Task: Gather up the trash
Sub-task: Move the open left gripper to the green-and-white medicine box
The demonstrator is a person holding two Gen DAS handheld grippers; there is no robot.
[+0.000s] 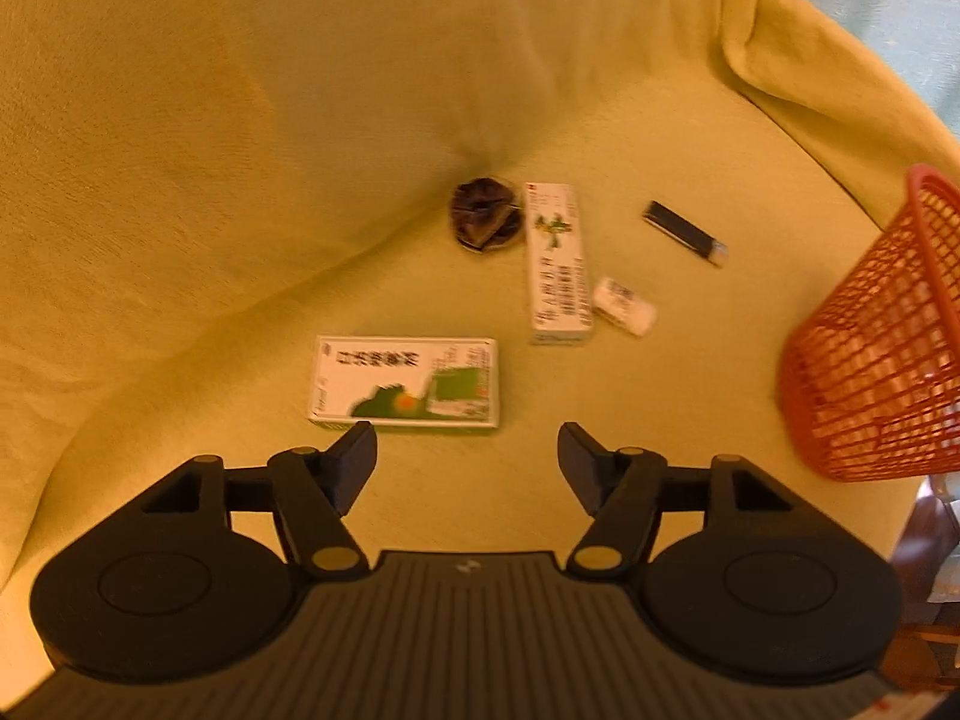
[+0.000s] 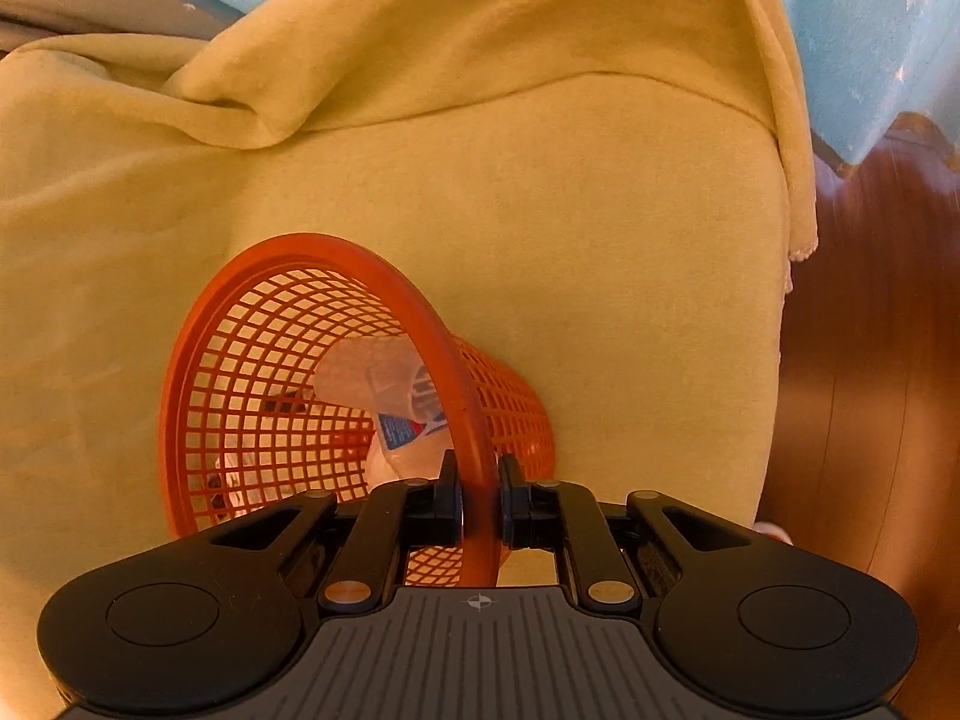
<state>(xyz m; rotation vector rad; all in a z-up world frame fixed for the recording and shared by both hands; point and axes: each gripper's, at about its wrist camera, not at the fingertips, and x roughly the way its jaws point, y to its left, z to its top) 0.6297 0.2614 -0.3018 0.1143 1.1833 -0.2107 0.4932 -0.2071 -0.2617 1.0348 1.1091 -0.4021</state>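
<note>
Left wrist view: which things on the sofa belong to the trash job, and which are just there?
Job:
orange basket, clamped at its rim by the right gripper
green-and-white box
tall white box
small white bottle
dark stick
brown wrapper
open left gripper

Just there:
yellow sofa cover
wooden floor

Bare yellow cover lies open between boxes and orange basket — basket blocks the right.

Yellow-covered sofa seat, two cartons, small bottle, dark stick, orange basket
</note>
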